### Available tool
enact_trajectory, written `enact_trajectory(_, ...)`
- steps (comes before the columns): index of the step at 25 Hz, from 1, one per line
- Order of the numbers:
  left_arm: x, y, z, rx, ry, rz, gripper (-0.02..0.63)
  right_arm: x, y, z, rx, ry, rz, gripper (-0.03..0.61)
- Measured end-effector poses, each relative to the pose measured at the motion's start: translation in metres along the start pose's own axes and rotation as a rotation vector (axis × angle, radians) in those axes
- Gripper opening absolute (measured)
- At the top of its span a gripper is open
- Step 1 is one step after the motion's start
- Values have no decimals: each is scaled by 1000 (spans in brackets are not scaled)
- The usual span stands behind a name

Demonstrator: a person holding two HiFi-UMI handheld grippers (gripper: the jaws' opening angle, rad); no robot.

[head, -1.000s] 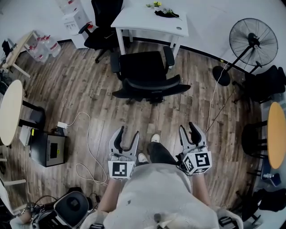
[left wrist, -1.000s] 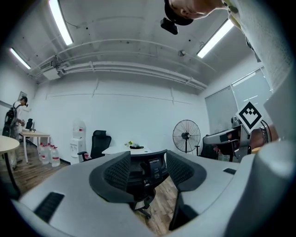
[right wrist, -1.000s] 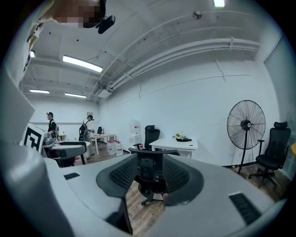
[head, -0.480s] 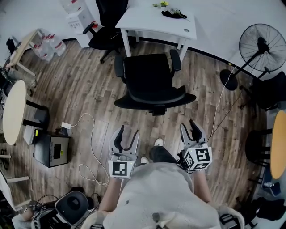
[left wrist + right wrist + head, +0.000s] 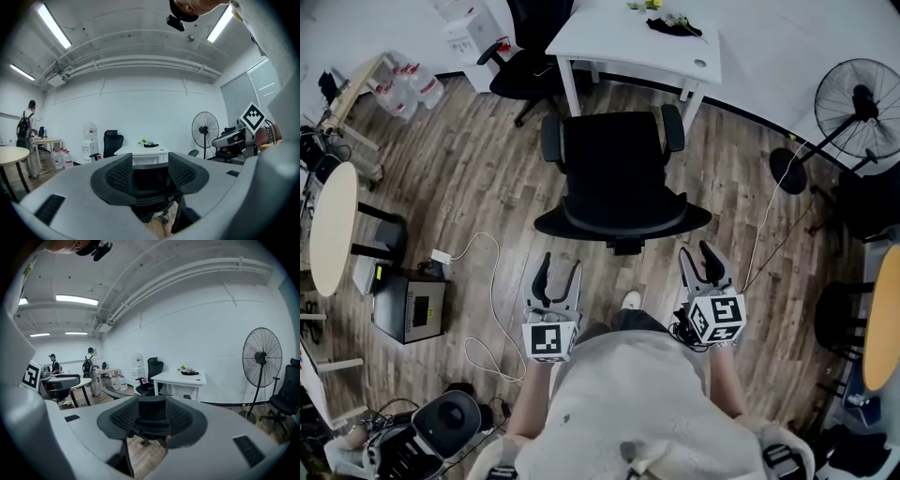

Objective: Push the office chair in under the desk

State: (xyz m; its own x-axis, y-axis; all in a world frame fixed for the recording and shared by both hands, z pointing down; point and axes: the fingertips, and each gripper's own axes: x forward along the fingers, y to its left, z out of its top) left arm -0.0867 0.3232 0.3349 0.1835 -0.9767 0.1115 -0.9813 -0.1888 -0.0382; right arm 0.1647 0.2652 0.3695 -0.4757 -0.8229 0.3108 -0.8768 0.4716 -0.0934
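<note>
A wood-plank floor (image 5: 478, 187) carries a black office chair (image 5: 619, 178) standing just in front of a white desk (image 5: 619, 37) at its far edge. A black box (image 5: 411, 307) and a looping white cable (image 5: 492, 300) lie toward the floor's left edge. A pedestal fan (image 5: 789, 171) stands near the right edge.

The black office chair (image 5: 617, 173), with a mesh backrest and two armrests, stands upright and square to the white desk (image 5: 614, 39), seat facing it, backrest turned away, its front edge near the desk's front legs and not tucked beneath.
</note>
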Motion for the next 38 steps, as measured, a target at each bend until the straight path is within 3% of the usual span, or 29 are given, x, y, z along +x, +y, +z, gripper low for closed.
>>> enact_trajectory(8,34,-7,-26,38,48,43,261,39,-45,-9,-48,52,46,196)
enact_trajectory(17,64,7,-76,127,145,43,262,82,-64,-32,-150,134,56,225)
enact_trajectory(21,88,17,-88,137,151,61,262,104,-79,-49,-148,186,71,239)
enact_trajectory(24,104,30,-101,134,173,66,262,126,-89,-66,-84,220,64,247)
enact_trajectory(27,123,36,-118,178,216,46,264,146,-99,-78,-69,252,67,250)
enact_trajectory(34,160,52,-134,223,204,80,268,179,-97,-82,-156,241,117,262)
enact_trajectory(38,175,63,-144,192,232,59,275,198,-92,-85,-180,241,118,264)
